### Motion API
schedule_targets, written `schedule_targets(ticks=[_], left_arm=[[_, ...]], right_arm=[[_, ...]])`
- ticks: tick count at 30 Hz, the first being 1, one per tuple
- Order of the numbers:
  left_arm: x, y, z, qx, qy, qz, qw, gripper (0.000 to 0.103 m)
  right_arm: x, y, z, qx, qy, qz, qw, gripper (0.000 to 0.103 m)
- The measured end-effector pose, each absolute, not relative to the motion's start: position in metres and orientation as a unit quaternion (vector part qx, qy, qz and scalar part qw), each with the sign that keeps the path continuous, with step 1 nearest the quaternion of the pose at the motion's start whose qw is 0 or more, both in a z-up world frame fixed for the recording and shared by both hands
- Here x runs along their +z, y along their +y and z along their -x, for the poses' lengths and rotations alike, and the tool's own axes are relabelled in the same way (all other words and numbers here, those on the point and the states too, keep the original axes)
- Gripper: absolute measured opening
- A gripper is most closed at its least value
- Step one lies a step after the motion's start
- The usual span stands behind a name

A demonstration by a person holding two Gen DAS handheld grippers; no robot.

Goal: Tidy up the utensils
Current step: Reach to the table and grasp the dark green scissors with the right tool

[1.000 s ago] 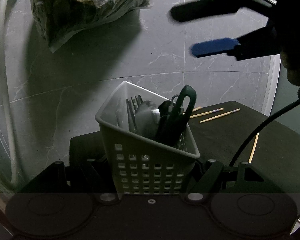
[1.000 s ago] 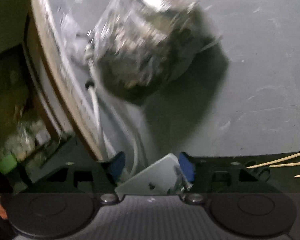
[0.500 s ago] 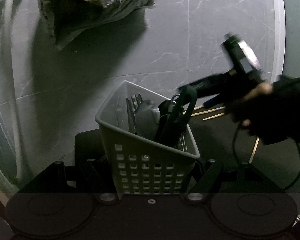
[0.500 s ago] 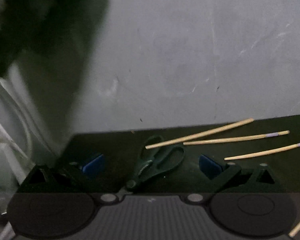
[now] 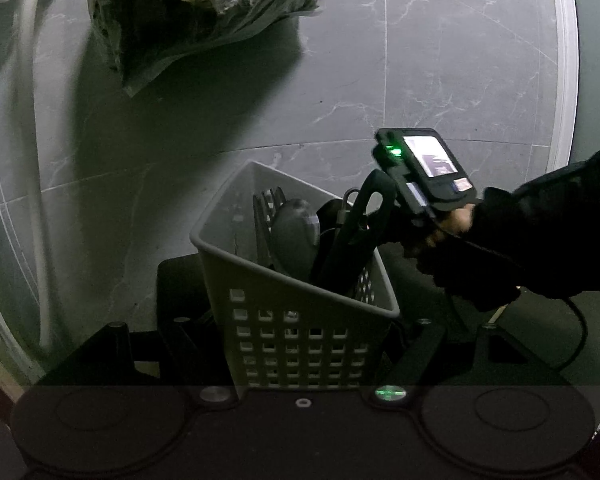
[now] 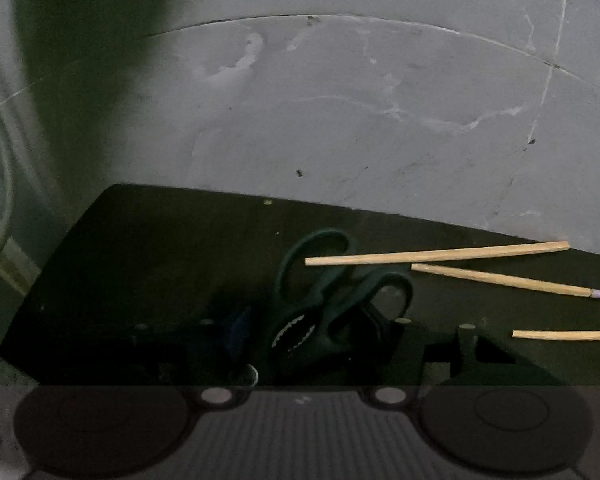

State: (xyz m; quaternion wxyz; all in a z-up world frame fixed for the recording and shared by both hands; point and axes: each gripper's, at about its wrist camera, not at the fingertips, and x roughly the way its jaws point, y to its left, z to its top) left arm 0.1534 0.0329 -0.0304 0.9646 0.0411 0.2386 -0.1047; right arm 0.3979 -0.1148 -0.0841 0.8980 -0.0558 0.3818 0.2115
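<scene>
Left view: the left tool (image 5: 300,364) is clamped on the grey basket (image 5: 300,320), which stands on the dark counter (image 5: 176,280) holding a fork (image 5: 265,216), a spoon (image 5: 294,232) and dark handles. Behind it to the right, a hand (image 5: 448,228) grips the other device.

Right view: the right tool (image 6: 304,332) has just been closing, its jaws half wide around the green scissors (image 6: 324,300) on the counter; whether the pads touch is too dark to tell. Three chopsticks (image 6: 436,255) lie to the right.

Basket (image 5: 300,320) mouth is crowded w/ a fork (image 5: 266,216), spoon (image 5: 294,232) & dark handles; only its left side is free. On the desk (image 6: 160,260), three chopsticks (image 6: 436,255) block the right (scissors (image 6: 324,304) lie just beside them); left half is clear.
</scene>
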Motion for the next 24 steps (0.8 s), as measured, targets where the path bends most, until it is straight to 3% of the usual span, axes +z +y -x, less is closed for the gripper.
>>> schedule_targets(ticks=[14, 24], left_arm=[[-0.034, 0.033, -0.157, -0.110, 0.236, -0.043, 0.965, 0.076], [-0.037, 0.036, -0.154, -0.112, 0.232, -0.042, 0.965, 0.076]], right_arm=[[-0.079, -0.152, -0.332, 0.312, 0.383, 0.122, 0.861, 0.052], [-0.065, -0.147, -0.302, 0.296, 0.360, 0.149, 0.872, 0.061]])
